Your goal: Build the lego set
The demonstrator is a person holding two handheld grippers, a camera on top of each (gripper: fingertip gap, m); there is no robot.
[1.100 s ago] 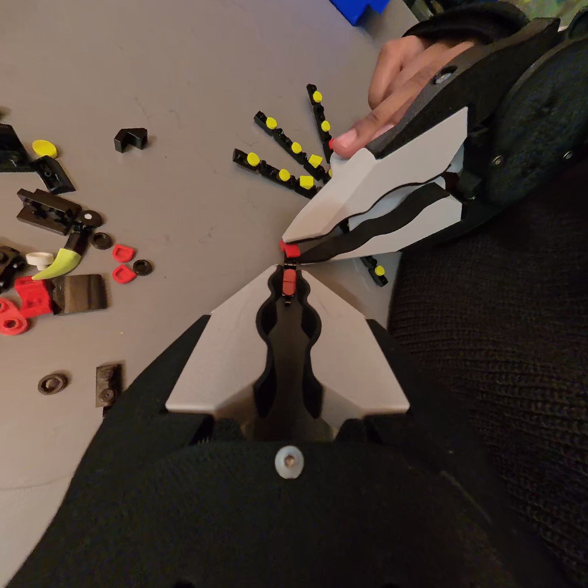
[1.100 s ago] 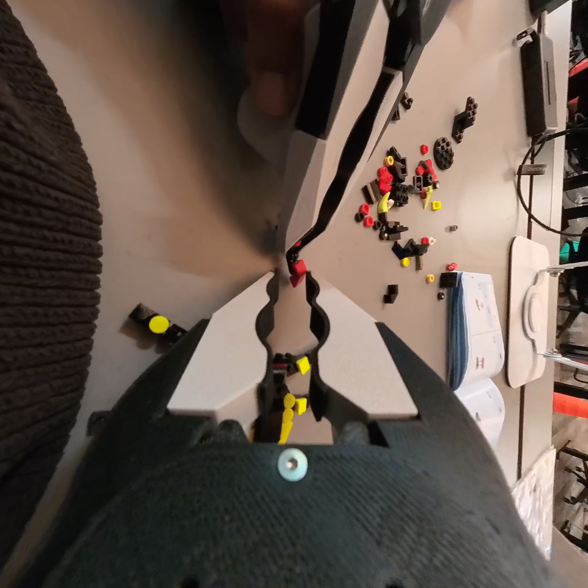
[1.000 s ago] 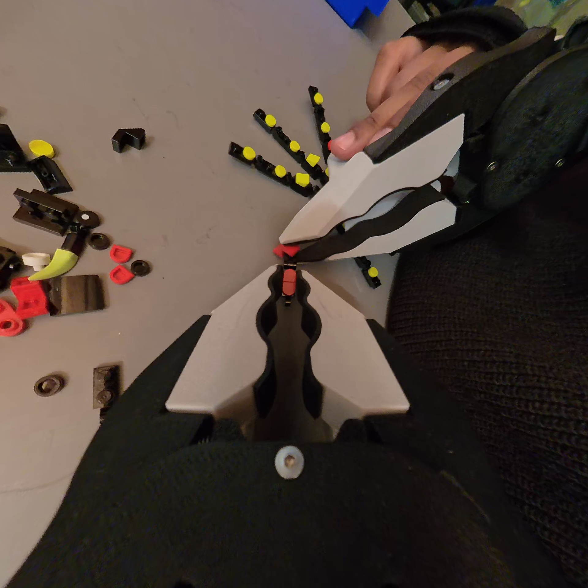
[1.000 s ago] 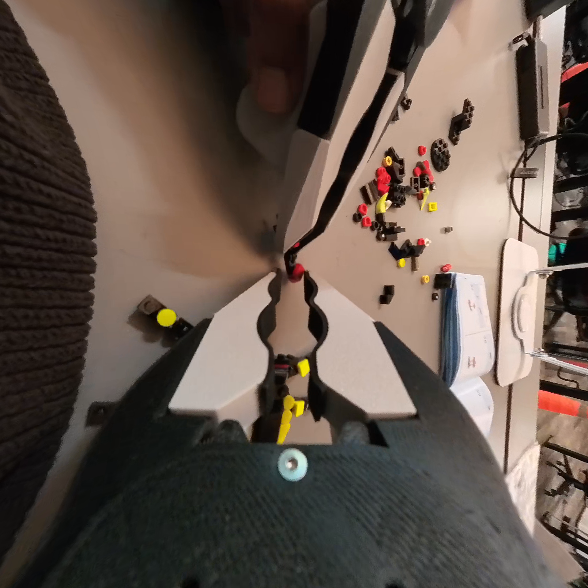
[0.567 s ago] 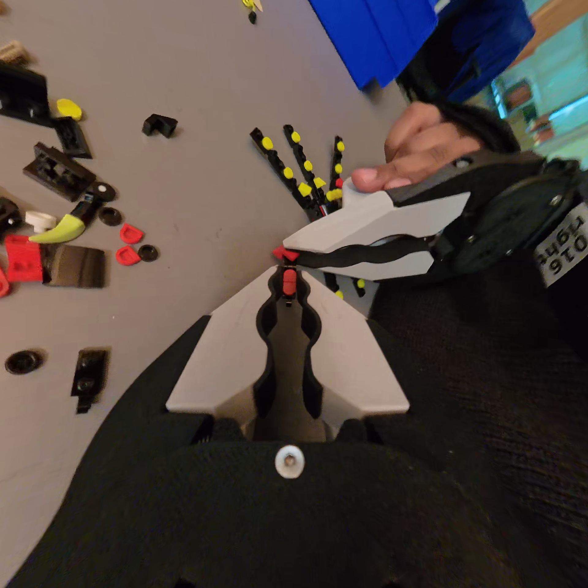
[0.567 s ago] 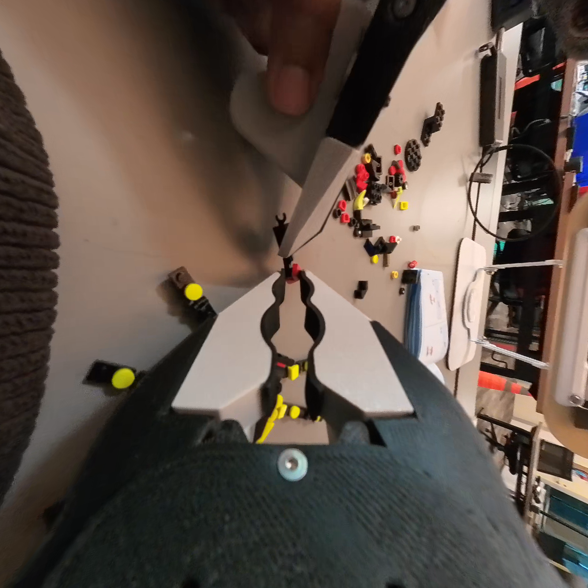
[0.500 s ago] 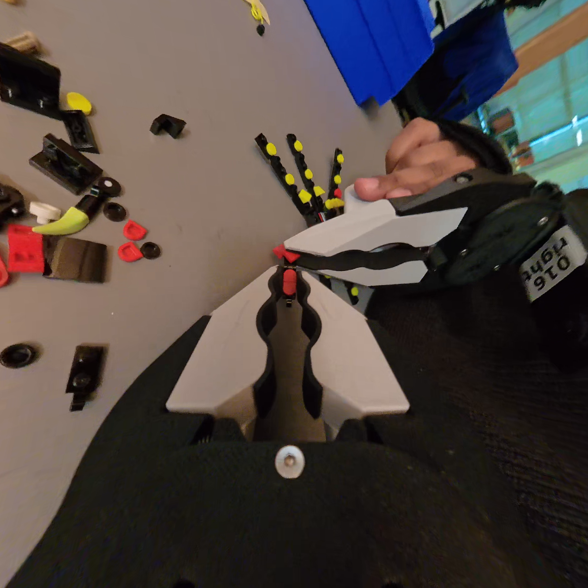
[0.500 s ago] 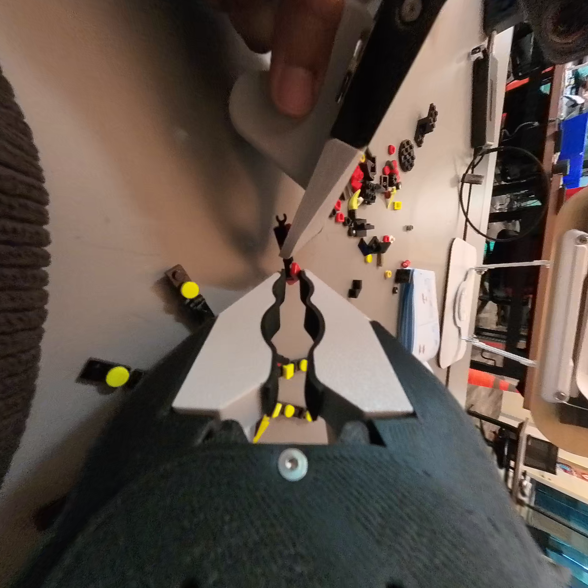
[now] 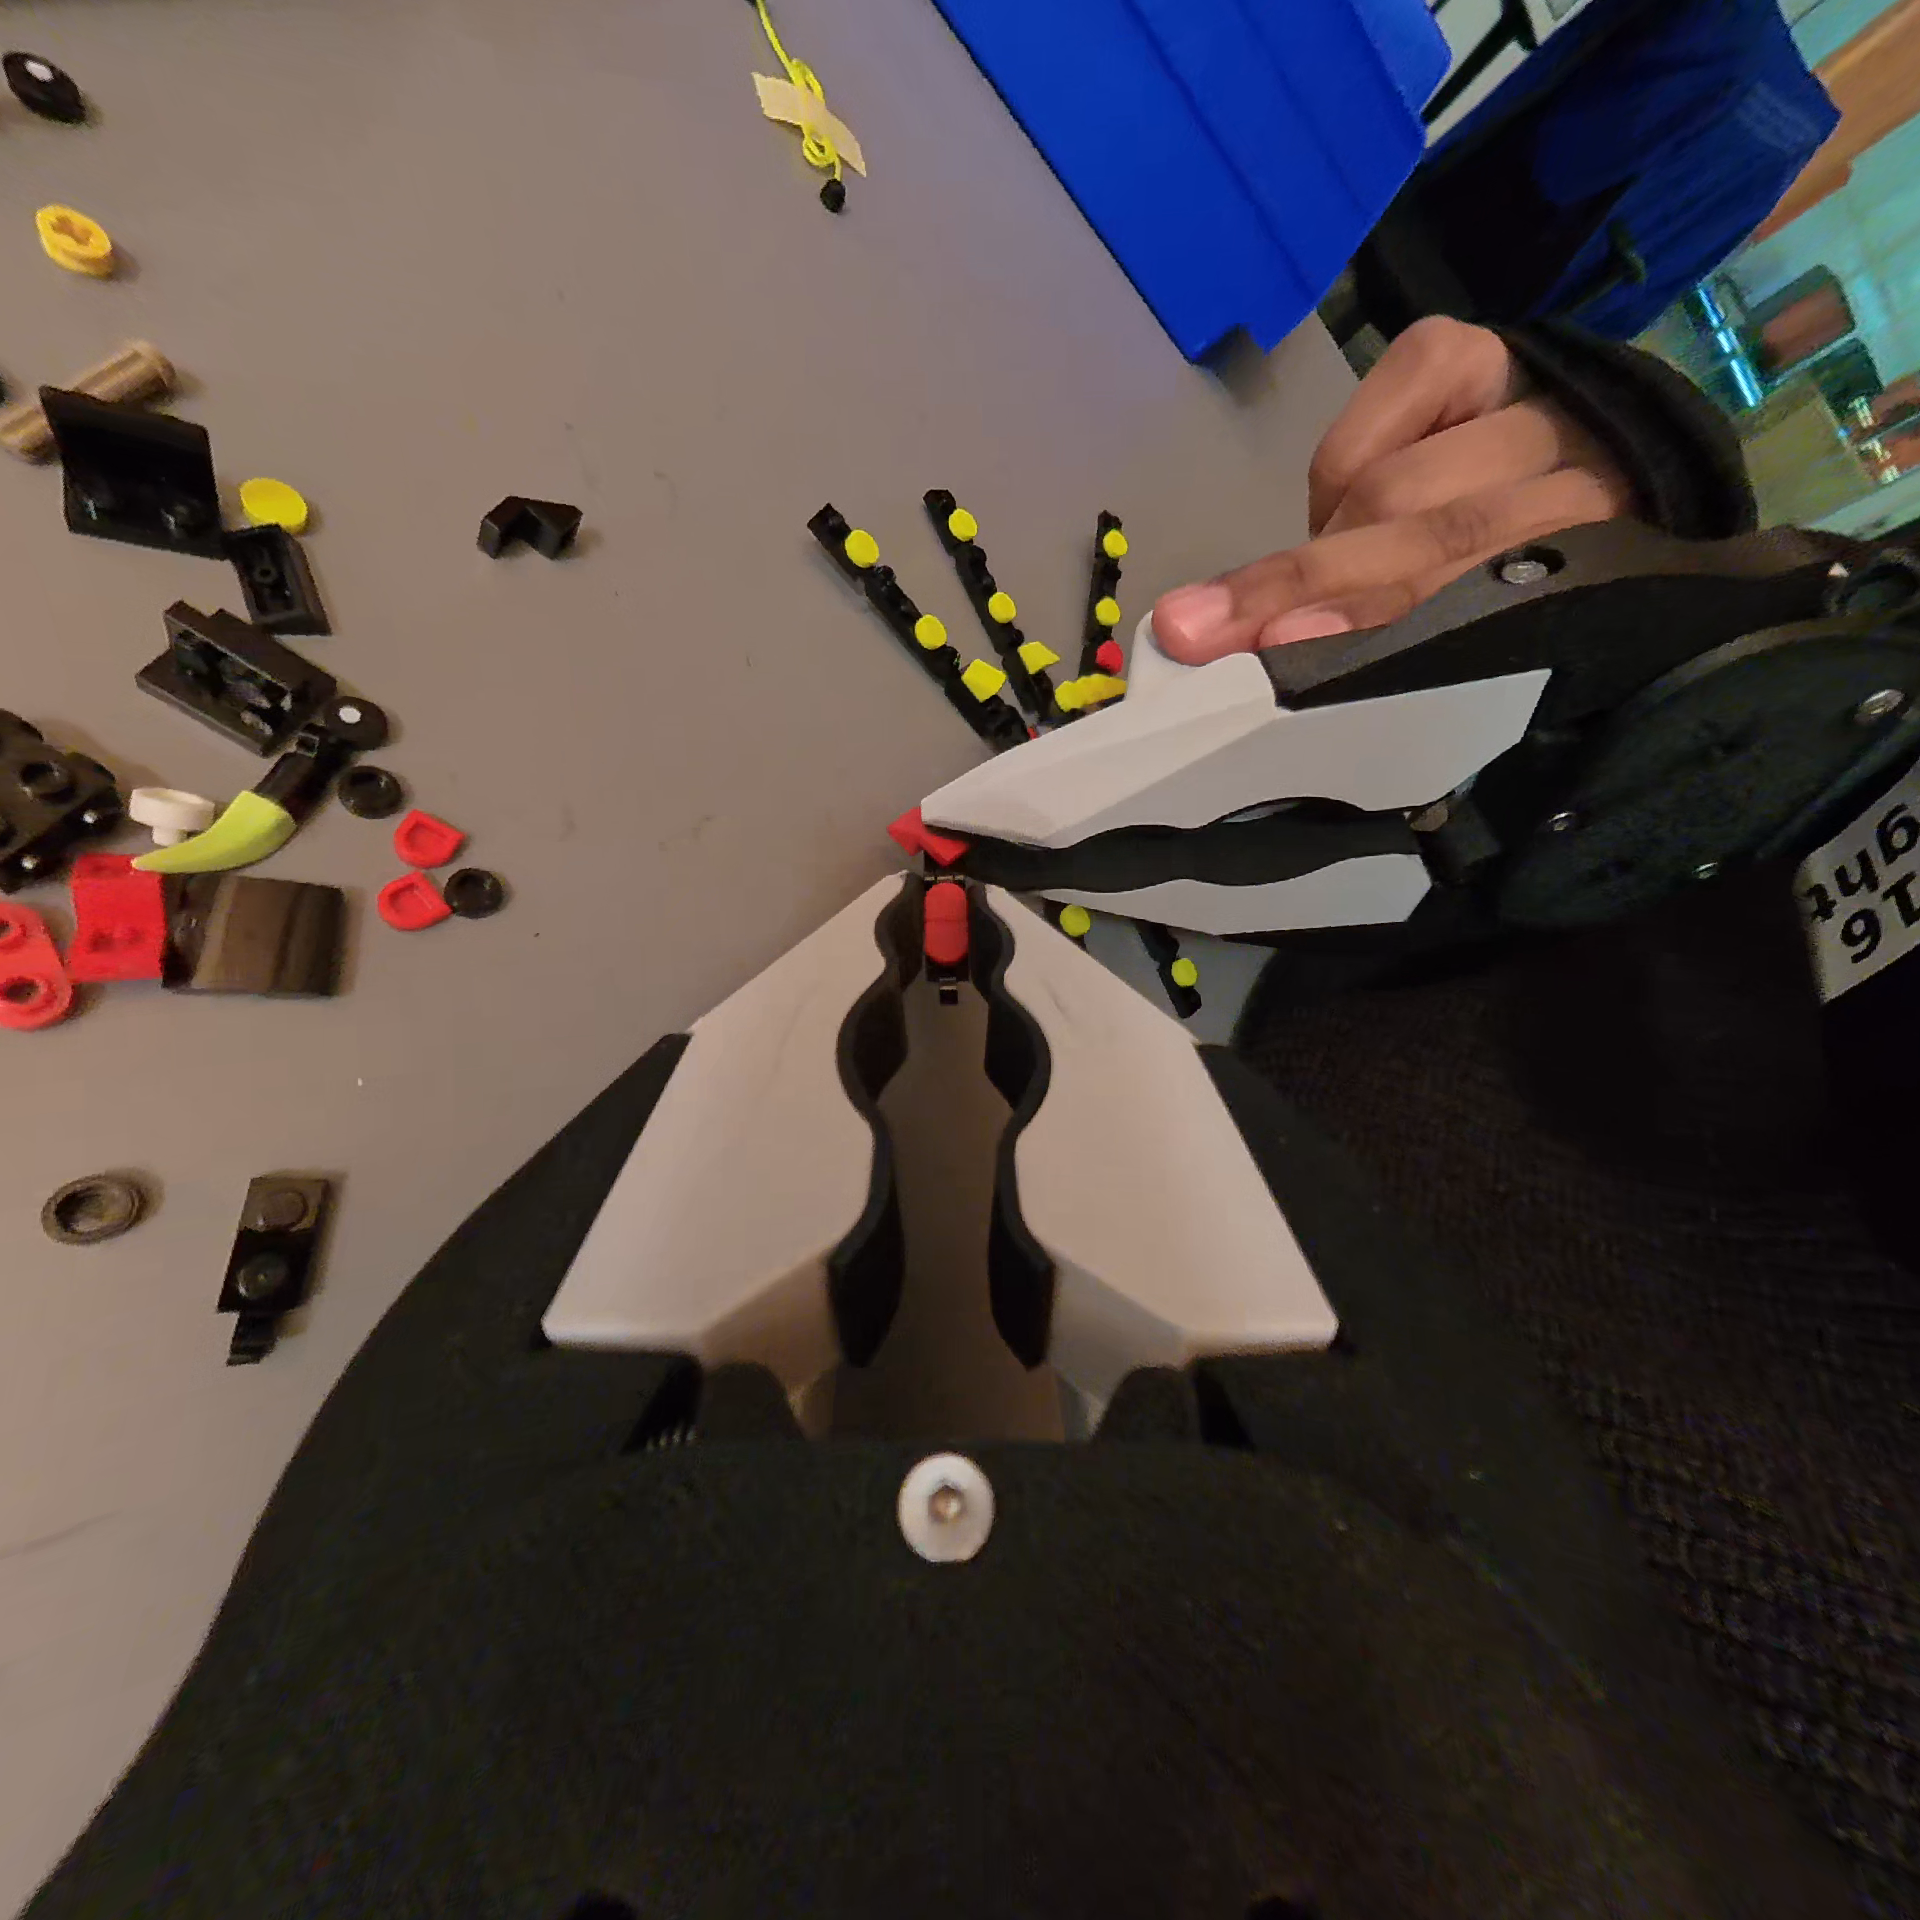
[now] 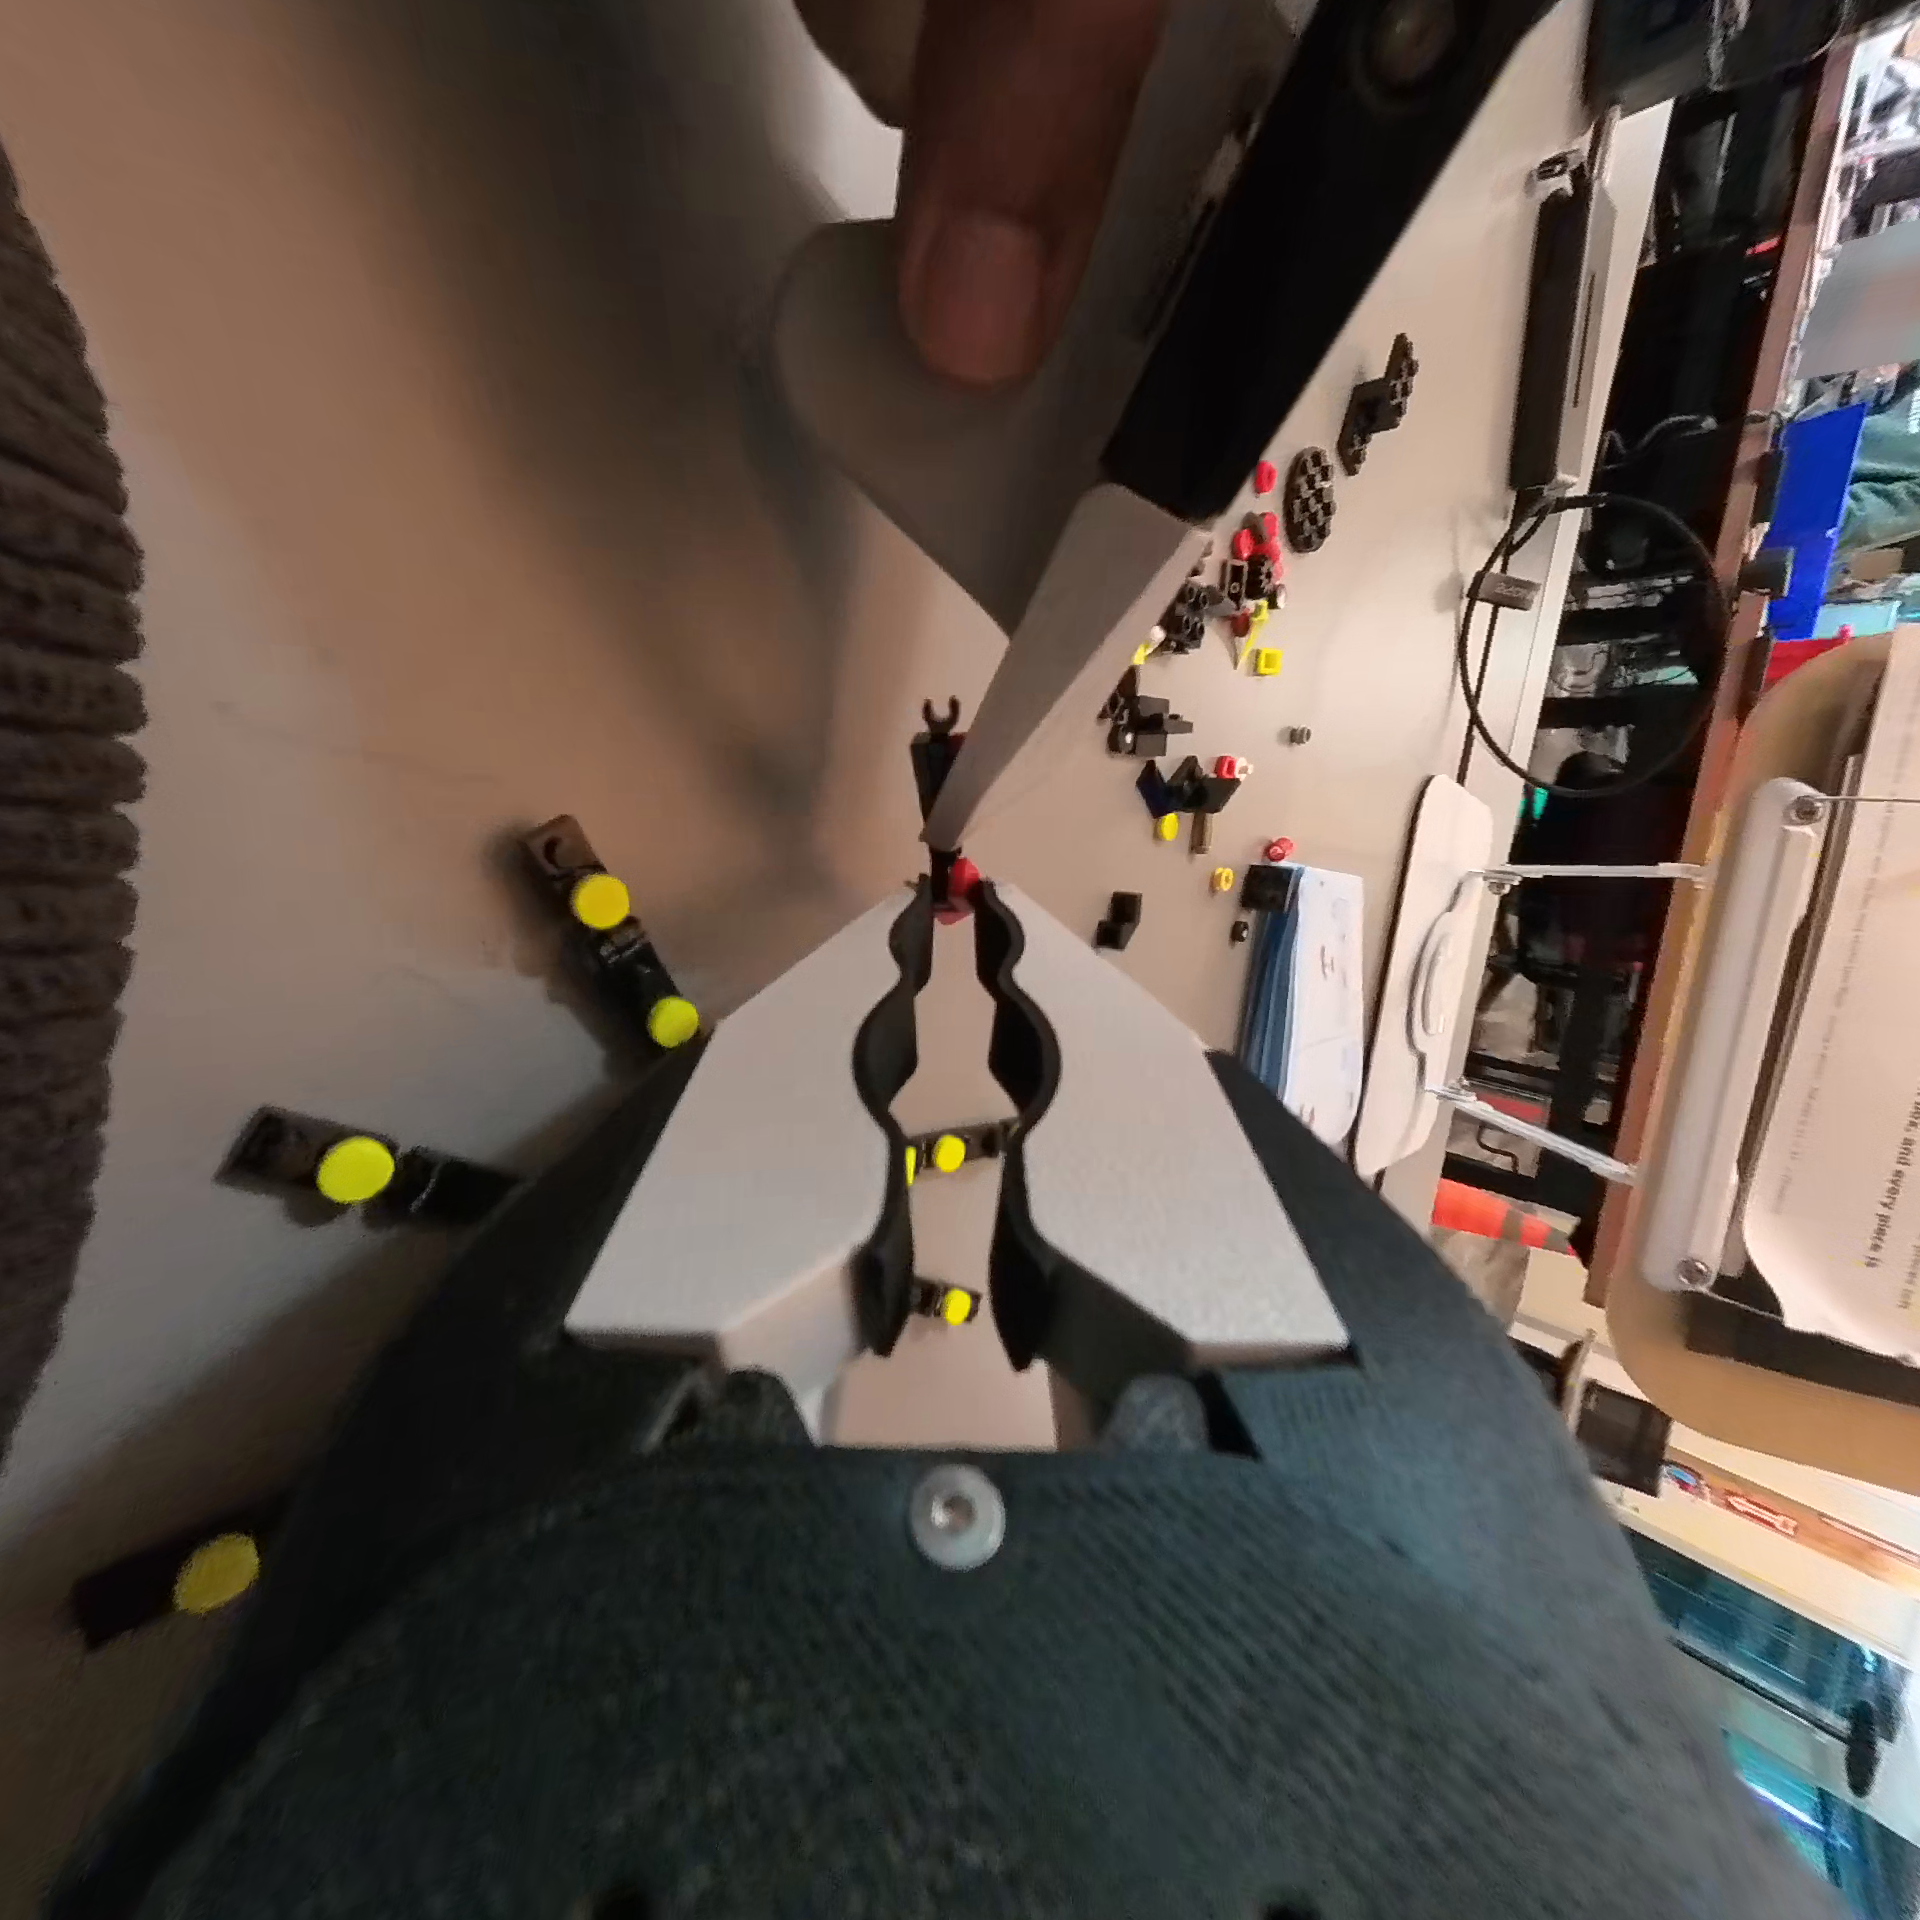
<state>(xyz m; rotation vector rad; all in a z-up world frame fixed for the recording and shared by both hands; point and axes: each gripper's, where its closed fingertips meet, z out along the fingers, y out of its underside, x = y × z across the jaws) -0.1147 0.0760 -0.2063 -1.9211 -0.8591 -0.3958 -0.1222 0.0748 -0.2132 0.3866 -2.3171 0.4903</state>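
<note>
Meeting tip-to-tip — left gripper (image 9: 943, 914), right gripper (image 9: 935, 840)

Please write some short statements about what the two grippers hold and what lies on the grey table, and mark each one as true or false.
1. The left gripper is shut on a small black-and-red lego piece. True.
2. The right gripper is wide open and holds nothing. False: its jaws are closed on a small red lego piece.
3. The two grippers' tips are close together above the grey table. True.
4. The black lego strips with yellow studs are stacked in one upright tower. False: they lie flat, fanned out on the table.
5. A lime-green curved claw piece lies among the loose parts. True.
</note>
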